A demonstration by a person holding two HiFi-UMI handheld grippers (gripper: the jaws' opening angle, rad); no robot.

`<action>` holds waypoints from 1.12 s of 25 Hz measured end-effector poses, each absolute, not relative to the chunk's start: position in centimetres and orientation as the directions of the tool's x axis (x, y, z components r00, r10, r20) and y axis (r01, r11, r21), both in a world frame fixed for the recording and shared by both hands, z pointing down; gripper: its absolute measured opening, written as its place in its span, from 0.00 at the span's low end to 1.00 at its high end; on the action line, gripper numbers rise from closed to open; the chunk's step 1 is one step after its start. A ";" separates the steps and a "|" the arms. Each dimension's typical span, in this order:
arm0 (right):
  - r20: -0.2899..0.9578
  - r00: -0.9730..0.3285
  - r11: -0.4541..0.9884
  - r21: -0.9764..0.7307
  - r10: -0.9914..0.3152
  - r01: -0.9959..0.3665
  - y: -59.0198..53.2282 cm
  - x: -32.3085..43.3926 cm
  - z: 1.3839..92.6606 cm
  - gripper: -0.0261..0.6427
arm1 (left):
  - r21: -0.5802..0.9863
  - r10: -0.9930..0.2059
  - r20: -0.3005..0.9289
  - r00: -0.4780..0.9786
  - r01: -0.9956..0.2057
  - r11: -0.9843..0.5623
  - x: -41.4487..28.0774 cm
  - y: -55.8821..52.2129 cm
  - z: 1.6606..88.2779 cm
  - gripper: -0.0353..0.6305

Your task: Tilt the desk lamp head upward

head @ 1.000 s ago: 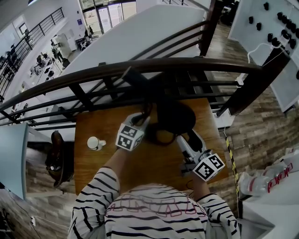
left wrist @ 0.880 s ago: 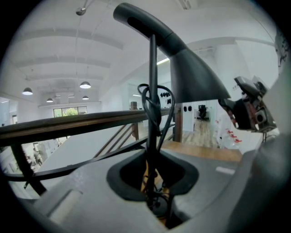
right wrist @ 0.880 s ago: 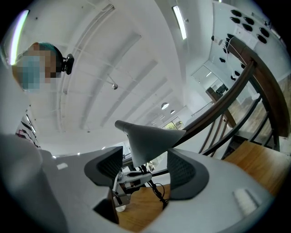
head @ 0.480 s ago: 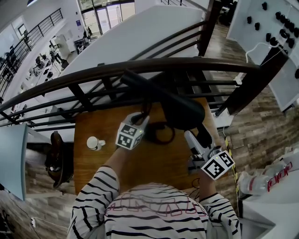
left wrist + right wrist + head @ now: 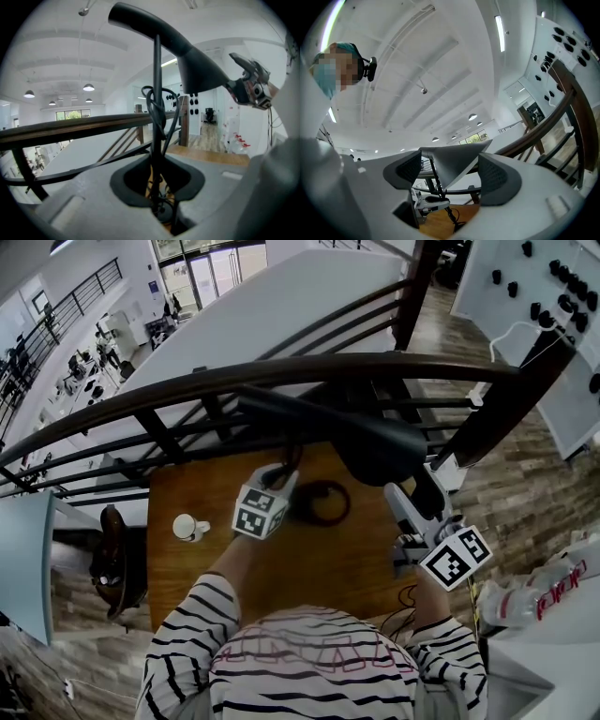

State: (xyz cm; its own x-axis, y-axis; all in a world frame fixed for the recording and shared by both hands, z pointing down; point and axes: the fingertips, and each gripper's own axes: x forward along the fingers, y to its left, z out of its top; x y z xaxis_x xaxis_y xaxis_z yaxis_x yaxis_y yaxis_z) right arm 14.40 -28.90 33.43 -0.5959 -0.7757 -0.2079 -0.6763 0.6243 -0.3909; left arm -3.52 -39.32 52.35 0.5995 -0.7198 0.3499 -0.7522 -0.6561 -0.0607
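2 hand-held grippers work at 1 desk lamp standing toward the far side of a wooden desk (image 5: 309,563).

Markings: the left cube (image 5: 260,512) and right cube (image 5: 457,557) each carry black-and-white square marker patterns. Red print on the clear bottles (image 5: 548,594) at the right edge is too small to read.

Orientation: in the head view the lamp arm (image 5: 281,409) has its long axis running from upper left to lower right. It ends in the dark conical lamp head (image 5: 375,448) above the desk's far right part. In the left gripper view the arm slopes down to the right from the upright lamp stem (image 5: 157,117), and the head's wide mouth faces down.

Grippers: the left gripper (image 5: 286,474) is clamped on the lamp stem low down, beside a cable coil (image 5: 323,502). The right gripper (image 5: 412,491) has its jaws wide apart, having just been opening. The lamp head shows between them, and neither pad presses on it.
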 end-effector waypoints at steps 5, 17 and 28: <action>-0.213 -0.603 0.637 -0.343 -0.769 -0.690 -28.8 14.8 31.0 0.59 | -0.066 -0.726 0.338 0.599 -0.755 -0.653 -3.3 -39.5 52.2 0.15; -0.205 -0.628 0.661 -0.253 -0.750 -0.707 -28.3 14.5 27.0 0.60 | -0.083 -0.734 0.339 0.588 -0.759 -0.646 -3.3 -39.2 52.3 0.15; -0.249 -0.642 0.686 -0.194 -0.725 -0.701 -28.0 13.4 22.8 0.61 | -0.098 -0.747 0.342 0.570 -0.769 -0.631 -3.5 -39.2 52.4 0.15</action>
